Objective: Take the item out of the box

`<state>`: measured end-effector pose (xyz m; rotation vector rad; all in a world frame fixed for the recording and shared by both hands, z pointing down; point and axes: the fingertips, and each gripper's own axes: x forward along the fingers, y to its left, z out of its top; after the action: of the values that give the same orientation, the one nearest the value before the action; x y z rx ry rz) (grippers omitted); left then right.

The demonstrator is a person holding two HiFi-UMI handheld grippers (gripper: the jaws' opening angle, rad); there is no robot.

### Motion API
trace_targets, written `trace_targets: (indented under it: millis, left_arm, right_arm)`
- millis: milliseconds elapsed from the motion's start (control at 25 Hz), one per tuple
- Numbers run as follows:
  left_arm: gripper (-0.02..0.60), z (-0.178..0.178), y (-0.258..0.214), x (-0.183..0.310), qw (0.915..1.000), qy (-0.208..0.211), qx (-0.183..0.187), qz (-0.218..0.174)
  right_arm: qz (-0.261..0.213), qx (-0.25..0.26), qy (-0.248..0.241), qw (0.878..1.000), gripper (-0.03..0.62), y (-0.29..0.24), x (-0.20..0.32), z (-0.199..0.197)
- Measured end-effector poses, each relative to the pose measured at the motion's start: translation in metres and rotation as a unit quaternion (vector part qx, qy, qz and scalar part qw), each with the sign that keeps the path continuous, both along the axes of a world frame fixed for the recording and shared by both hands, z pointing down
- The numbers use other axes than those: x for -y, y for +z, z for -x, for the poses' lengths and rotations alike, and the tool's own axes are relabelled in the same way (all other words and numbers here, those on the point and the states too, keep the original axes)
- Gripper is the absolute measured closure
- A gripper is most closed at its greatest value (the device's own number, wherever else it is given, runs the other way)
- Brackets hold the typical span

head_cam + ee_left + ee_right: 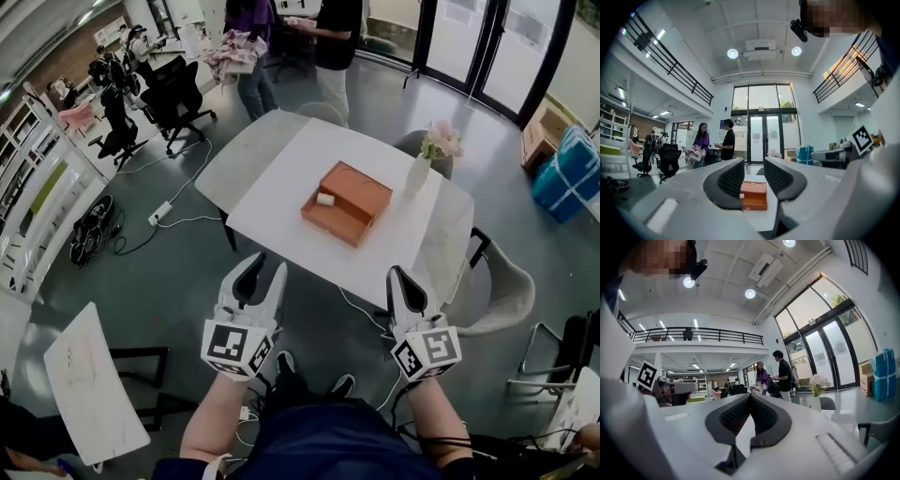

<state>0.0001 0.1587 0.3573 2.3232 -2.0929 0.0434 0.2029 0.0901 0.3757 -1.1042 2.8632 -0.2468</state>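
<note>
An open orange box [345, 202] lies on the white table [281, 202]; a small white item [325, 199] rests inside its left half. In the left gripper view the orange box [755, 195] shows between the jaws, far ahead. My left gripper [260, 275] hangs open in front of the table's near edge, empty. Over to the right, my right gripper [406, 282] is shut with nothing in it, also short of the table. In its own view the right gripper [750, 405] has its tips touching. The left gripper [753, 180] has a clear gap between its pads.
A white vase with pink flowers [424, 161] stands right of the box. Grey chairs [499, 286] sit at the table's right and far sides. Two people [298, 42] stand beyond the table. A small white side table [89, 381] is at my left, cables [178, 202] on the floor.
</note>
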Motion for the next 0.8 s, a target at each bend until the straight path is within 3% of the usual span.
trace_targets:
  millis: [320,800]
  left_arm:
    - [0.442,0.045,0.001,0.038,0.9996,0.027,0.004,-0.004]
    - [0.442,0.139,0.008,0.091,0.9935,0.114,-0.001,-0.002]
  right_arm:
    - [0.001,-0.014,0.026,1.000,0.592,0.001,0.029,0.047]
    - [-0.010,-0.026,0.114,0.993,0.592,-0.008,0.059,0.132]
